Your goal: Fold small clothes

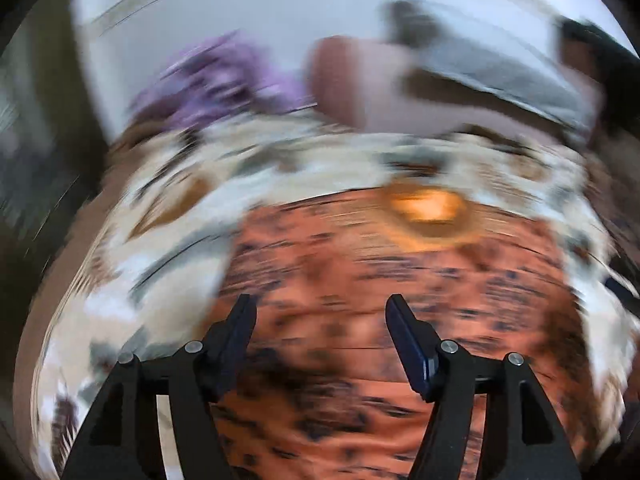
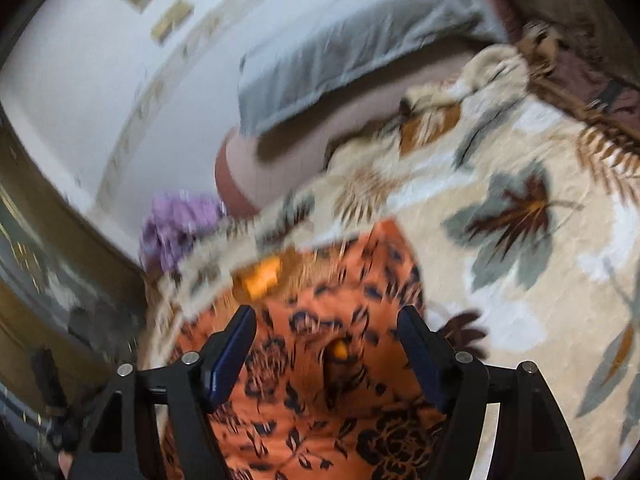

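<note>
An orange garment with a dark floral print [image 1: 360, 280] lies on a cream blanket with leaf patterns [image 1: 172, 216]; it also shows in the right wrist view [image 2: 320, 380]. It has a plain orange patch near its far edge [image 1: 428, 208] [image 2: 262, 274]. My left gripper [image 1: 320, 312] is open just above the garment, holding nothing. My right gripper [image 2: 326, 324] is open above the same garment, also empty. Both views are blurred by motion.
A purple cloth [image 1: 216, 80] [image 2: 176, 224] lies at the blanket's far edge. A grey pillow [image 2: 344, 44] [image 1: 500, 68] rests on a pink sheet [image 2: 288, 152] by the white wall. The leaf blanket [image 2: 520, 208] spreads to the right.
</note>
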Demonstrator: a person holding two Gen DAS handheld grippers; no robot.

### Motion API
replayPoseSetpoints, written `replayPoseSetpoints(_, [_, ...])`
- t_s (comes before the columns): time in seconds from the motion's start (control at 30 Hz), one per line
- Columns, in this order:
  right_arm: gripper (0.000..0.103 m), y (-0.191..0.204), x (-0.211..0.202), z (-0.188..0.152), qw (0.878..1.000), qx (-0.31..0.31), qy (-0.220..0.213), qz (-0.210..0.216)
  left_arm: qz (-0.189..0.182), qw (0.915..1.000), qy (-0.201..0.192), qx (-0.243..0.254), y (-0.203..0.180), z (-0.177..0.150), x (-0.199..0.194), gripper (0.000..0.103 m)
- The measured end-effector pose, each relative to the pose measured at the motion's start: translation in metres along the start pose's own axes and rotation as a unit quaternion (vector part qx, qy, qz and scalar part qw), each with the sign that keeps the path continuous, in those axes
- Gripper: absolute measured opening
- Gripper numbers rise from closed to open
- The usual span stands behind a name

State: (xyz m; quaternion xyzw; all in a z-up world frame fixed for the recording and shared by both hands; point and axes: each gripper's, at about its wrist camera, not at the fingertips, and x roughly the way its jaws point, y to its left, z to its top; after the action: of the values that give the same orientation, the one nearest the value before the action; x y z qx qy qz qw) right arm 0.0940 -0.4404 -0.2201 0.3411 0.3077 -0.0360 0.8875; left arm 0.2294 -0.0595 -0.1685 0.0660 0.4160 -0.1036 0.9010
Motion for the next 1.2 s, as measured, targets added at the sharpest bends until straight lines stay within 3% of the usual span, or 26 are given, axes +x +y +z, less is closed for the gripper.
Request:
replayPoseSetpoints(0.1, [0.076,0.003,0.027,-0.009,0.999,0.009,0.036,0.007,0.012,0.9988,0.012,-0.045,0.034,-0.008,0.025,0.068])
replayPoseSetpoints(0.23, [0.076,0.004,0.062,-0.016,0.997,0.037,0.07,0.014,0.039,0.9964,-0.001,-0.076,0.061,-0.018,0.05,0.068])
replayPoseSetpoints(0.3, [0.069,0.011,0.08,-0.019,0.996,0.032,0.087,0.005,0.047,0.9949,0.013,-0.089,0.071,-0.021,0.065,0.068])
replayPoseSetpoints(0.37, [0.022,0.027,0.093,-0.021,0.994,-0.003,0.108,-0.027,0.05,0.995,0.024,-0.084,0.076,-0.022,0.076,0.068])
replayPoseSetpoints(0.4, [0.019,0.037,0.093,-0.019,0.993,-0.023,0.105,-0.052,0.053,0.9946,0.028,-0.084,0.079,-0.023,0.077,0.068])
replayPoseSetpoints(0.47, [0.008,0.058,0.072,-0.004,0.994,-0.061,0.061,-0.062,0.04,0.9934,0.032,-0.102,0.086,-0.023,0.079,0.068])
replayPoseSetpoints(0.57, [0.005,0.074,0.022,0.025,0.992,-0.082,-0.046,-0.08,0.048,0.9935,0.024,-0.1,0.084,-0.024,0.076,0.068])
replayPoseSetpoints(0.67, [0.005,0.063,-0.01,0.043,0.985,-0.076,-0.123,-0.099,0.042,0.9941,0.048,-0.087,0.077,-0.028,0.085,0.068])
replayPoseSetpoints(0.73, [0.005,0.047,-0.009,0.043,0.986,-0.078,-0.116,-0.085,0.028,0.9945,0.053,-0.087,0.073,-0.03,0.088,0.068])
replayPoseSetpoints(0.77, [0.005,0.034,0.003,0.04,0.99,-0.068,-0.072,-0.099,0.029,0.9948,0.053,-0.083,0.071,-0.03,0.088,0.068])
replayPoseSetpoints(0.87, [0.008,0.018,0.02,0.022,0.998,-0.032,-0.002,-0.062,0.029,0.9954,0.041,-0.082,0.07,-0.028,0.083,0.068])
replayPoseSetpoints(0.93, [0.01,0.026,0.023,0.012,0.998,-0.043,0.002,-0.044,0.027,0.9955,0.036,-0.083,0.07,-0.028,0.081,0.068])
replayPoseSetpoints(1.0, [0.032,0.033,0.036,0.009,0.998,-0.047,0.027,-0.032,0.029,0.9956,0.036,-0.081,0.069,-0.029,0.081,0.068])
replayPoseSetpoints(1.03, [0.067,0.035,0.043,0.008,0.998,-0.039,0.043,-0.027,0.03,0.9958,0.035,-0.08,0.069,-0.029,0.081,0.068])
replayPoseSetpoints(1.07, [0.086,0.034,0.051,0.006,0.998,-0.023,0.052,-0.024,0.032,0.996,0.035,-0.076,0.068,-0.029,0.081,0.068])
replayPoseSetpoints(1.2, [0.086,0.033,0.082,-0.002,0.995,-0.005,0.082,-0.049,0.034,0.996,0.035,-0.075,0.07,-0.028,0.083,0.068])
